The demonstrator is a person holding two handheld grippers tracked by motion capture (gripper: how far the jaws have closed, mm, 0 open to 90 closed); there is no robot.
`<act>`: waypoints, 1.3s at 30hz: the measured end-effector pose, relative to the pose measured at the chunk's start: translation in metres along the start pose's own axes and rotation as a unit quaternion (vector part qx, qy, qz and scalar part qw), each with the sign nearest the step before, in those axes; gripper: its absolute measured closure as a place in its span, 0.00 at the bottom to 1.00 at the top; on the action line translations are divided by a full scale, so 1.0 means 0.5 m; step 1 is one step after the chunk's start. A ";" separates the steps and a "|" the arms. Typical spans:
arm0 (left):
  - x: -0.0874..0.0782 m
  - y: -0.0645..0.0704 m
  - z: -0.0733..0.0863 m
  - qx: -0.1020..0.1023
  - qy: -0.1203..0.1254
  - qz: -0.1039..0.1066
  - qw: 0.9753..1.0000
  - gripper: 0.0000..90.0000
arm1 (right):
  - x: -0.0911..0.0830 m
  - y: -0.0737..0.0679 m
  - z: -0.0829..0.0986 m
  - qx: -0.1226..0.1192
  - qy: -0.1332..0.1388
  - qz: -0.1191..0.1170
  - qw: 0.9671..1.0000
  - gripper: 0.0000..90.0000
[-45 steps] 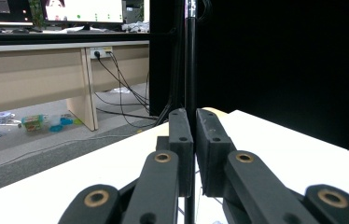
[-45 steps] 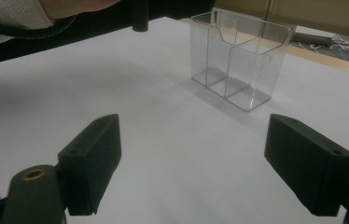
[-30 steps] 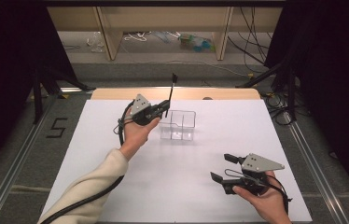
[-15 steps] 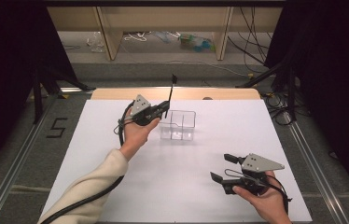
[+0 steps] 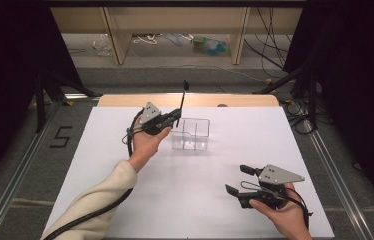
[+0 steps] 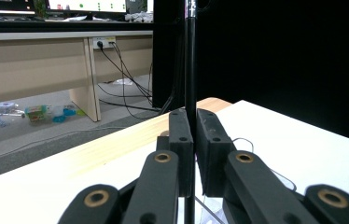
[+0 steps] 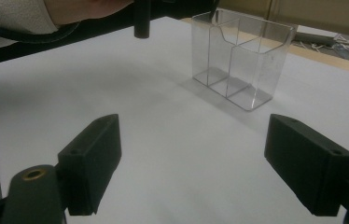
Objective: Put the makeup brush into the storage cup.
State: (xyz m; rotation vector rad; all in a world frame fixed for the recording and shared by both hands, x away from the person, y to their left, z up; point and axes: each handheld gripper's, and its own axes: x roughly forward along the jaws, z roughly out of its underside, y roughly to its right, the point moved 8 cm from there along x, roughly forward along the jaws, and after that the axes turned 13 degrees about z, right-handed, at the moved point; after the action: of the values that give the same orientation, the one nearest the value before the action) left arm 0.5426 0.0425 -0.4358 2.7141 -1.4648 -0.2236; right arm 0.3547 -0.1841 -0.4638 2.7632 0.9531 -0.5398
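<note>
Pen-like black rod (image 5: pixel 182 102) stands upright in our left gripper (image 5: pixel 174 119), above the white table sheet (image 5: pixel 125 150) at about eleven o'clock from the table's centre and just beside the left wall of the clear plastic holder (image 5: pixel 191 134). In the left gripper view the jaws are pinched tight on the rod (image 6: pixel 190 70), which runs straight up between them. Its lower end (image 7: pixel 142 23) hangs in the air, clear of the sheet, in the right gripper view.

We judge the work in hand to be dropping the rod into one of the holder's compartments (image 7: pixel 238 56). The risks start on the left: the grip is on a thin, smooth shaft, so any twist of our wrist could let it swing or slide between the pads. If we move across without lifting the tip over the rim, it would strike the wall, and the light, unheld holder could skid or tip. A release from too high could make the rod bounce out or lean and topple the holder.

Over at about five o'clock, our right gripper (image 5: pixel 242 181) rests with its jaws spread wide and empty, well apart from the holder, so nothing steadies it.
</note>
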 end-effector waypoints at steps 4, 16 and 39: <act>0.000 -0.002 0.004 -0.002 -0.002 -0.001 1.000 0.95 | 0.000 0.000 0.000 -0.001 0.001 0.001 1.000 0.22; 0.000 -0.006 0.012 0.001 -0.009 -0.003 1.000 0.95 | 0.001 0.001 0.000 -0.003 0.002 0.001 1.000 0.22; -0.002 -0.015 0.025 -0.004 -0.018 -0.013 1.000 0.95 | 0.001 0.001 0.000 -0.005 0.003 0.000 1.000 0.22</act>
State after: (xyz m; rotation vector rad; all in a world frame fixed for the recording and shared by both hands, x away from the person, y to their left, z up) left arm 0.5467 0.0478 -0.4491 2.7377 -1.4342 -0.2802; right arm 0.3552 -0.1841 -0.4639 2.7573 0.9532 -0.5248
